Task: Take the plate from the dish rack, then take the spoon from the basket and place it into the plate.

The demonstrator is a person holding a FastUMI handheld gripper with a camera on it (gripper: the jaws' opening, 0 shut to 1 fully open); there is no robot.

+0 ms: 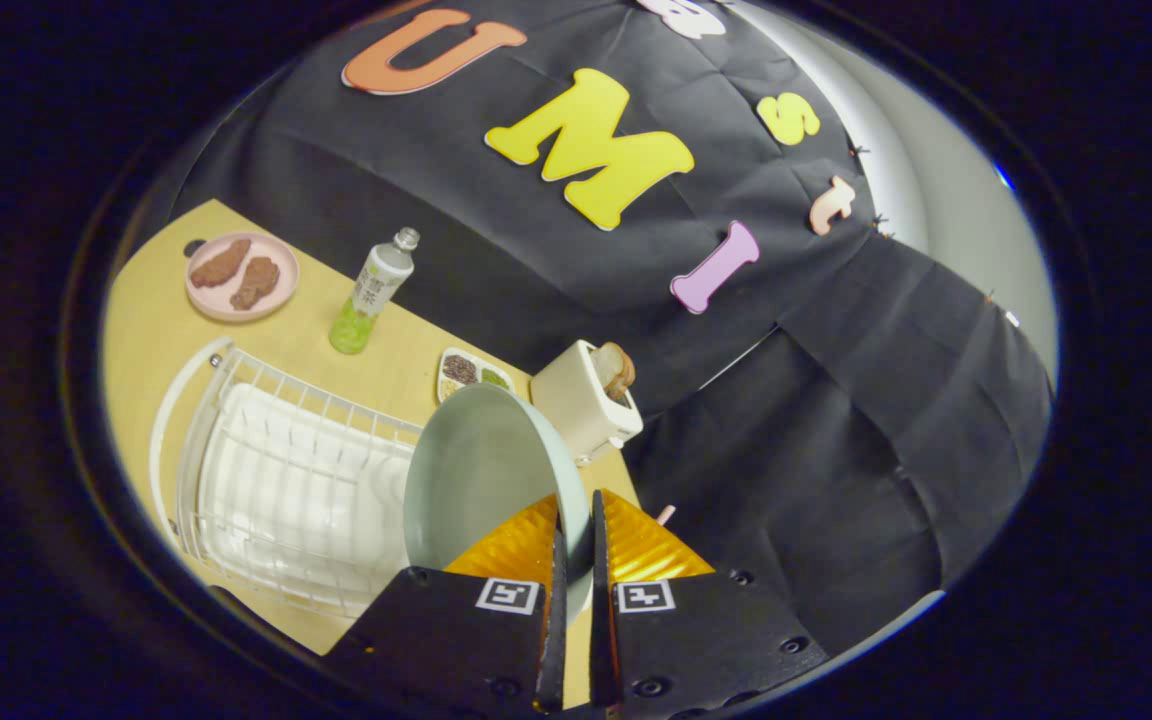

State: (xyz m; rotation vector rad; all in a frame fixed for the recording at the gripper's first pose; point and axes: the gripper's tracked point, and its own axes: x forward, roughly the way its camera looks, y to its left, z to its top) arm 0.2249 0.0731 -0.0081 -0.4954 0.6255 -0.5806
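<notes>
The gripper (pixel 576 530) has its two fingers clamped on the rim of a round pale grey-green plate (pixel 481 480), one finger on each face, with only a thin slit between them. The plate stands on edge, lifted above the tabletop (pixel 151 300), its hollow face turned to the left. Just left of it and below sits the white wire dish rack (pixel 286 480) on its white drip tray. Beyond the rack, a clear plastic bottle (pixel 371 292) with green drink in its lower part stands upright on the light wooden tabletop. Further left and far back lies a pink round plate (pixel 241 277) carrying two brown pieces of food. Just beyond the held plate's upper rim is a small white divided dish (pixel 471 373) of dark and green bits, and to its right a cream toaster (pixel 586 400) with a slice of bread (pixel 616 368) sticking out of its slot. I cannot make out the spoon or its basket from here.
</notes>
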